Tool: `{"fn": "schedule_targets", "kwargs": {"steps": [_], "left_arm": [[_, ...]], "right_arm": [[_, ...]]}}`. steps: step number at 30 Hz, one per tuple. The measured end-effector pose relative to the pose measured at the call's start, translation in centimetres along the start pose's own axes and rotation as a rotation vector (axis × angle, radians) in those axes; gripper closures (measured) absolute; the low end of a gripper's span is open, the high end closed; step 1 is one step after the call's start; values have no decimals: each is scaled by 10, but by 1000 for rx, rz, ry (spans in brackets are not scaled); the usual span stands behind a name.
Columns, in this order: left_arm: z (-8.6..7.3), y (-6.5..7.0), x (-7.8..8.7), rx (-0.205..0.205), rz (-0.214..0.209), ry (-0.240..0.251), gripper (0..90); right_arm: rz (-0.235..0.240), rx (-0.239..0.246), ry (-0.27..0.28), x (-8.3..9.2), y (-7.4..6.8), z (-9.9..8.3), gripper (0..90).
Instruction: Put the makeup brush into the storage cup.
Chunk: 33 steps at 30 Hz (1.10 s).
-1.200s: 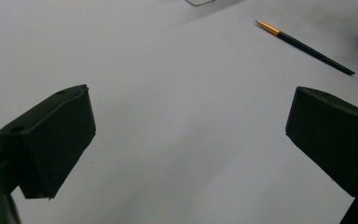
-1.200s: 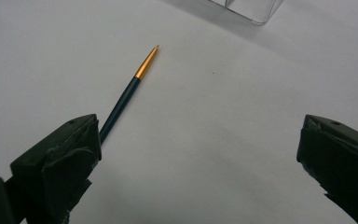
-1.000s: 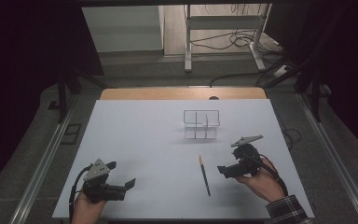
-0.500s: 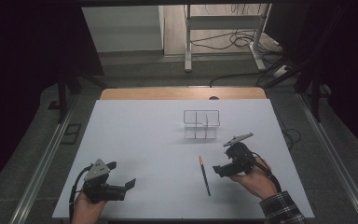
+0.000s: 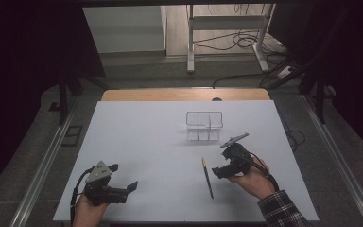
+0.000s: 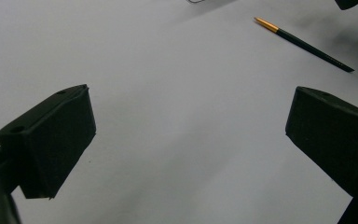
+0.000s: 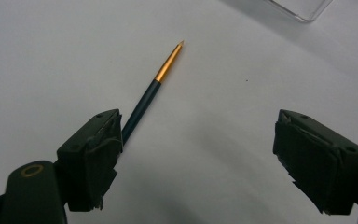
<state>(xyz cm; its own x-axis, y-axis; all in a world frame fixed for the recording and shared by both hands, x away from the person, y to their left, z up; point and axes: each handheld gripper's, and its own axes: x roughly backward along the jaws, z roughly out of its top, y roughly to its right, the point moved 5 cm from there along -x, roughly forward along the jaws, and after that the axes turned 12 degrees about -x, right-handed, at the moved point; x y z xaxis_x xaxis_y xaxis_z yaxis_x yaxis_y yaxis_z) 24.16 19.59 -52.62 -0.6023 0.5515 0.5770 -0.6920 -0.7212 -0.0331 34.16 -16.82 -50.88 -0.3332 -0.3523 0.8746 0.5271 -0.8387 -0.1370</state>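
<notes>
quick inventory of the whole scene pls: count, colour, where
table: 1, white top with a wood strip at the far edge, centre of the high view
clear organiser: 1, transparent, divided into compartments, far centre-right of the table
brush: 1, dark handle with gold ferrule, lying flat near the front edge, just left of the right tongs
metal frame: 1, pale, on the floor beyond the table
cables: several, dark, on the floor beyond the table
left tongs: 1, black with a grey plate, front left, jaws open over bare table
right tongs: 1, black, front right, jaws apart and just been closing, brush beside one jaw, not between them
plaid sleeve: 1, dark check, right forearm
</notes>
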Motion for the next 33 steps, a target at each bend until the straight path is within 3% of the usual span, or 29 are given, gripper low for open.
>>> {"fn": "schedule_targets", "kwargs": {"steps": [12, 33], "left_arm": [[0, 0, 0, -1, -2, 0, 18], [0, 0, -1, -6, -5, -5, 18]], "right_arm": [[-15, 16, -23, -9, -4, 5, 195], [-12, 70, -57, -29, -26, 19, 229]]}}
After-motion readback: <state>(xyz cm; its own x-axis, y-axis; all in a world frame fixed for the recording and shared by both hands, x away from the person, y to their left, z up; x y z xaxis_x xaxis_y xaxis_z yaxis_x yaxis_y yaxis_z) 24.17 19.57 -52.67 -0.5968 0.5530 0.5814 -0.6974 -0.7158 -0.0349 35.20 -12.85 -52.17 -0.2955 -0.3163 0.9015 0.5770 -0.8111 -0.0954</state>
